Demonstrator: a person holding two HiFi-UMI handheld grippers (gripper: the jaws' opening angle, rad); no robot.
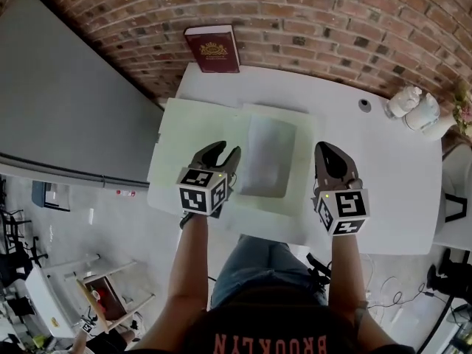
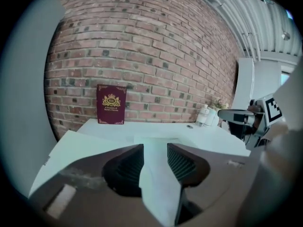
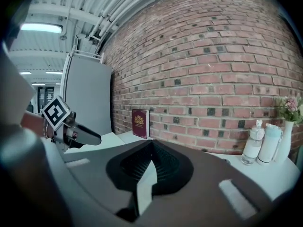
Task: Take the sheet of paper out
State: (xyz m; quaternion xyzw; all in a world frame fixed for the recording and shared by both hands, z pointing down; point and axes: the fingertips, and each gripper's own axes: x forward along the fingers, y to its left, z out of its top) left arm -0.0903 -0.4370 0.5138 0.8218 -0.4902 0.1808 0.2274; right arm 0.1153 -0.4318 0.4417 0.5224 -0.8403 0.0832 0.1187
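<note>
A pale green folder (image 1: 193, 135) lies flat on the white table (image 1: 383, 175). On its middle rests a translucent sleeve (image 1: 267, 157) with a sheet of paper inside. My left gripper (image 1: 227, 151) hovers by the sleeve's left edge, open, with nothing between its jaws; in the left gripper view (image 2: 155, 159) only the pale sheet below shows through the gap. My right gripper (image 1: 325, 149) is just right of the folder's edge, shut and empty; its tips meet in the right gripper view (image 3: 152, 142).
A dark red book (image 1: 212, 49) stands against the brick wall at the table's back. White bottles (image 1: 413, 108) and a small dark round object (image 1: 364, 105) sit at the back right. A grey panel (image 1: 66, 109) stands to the left.
</note>
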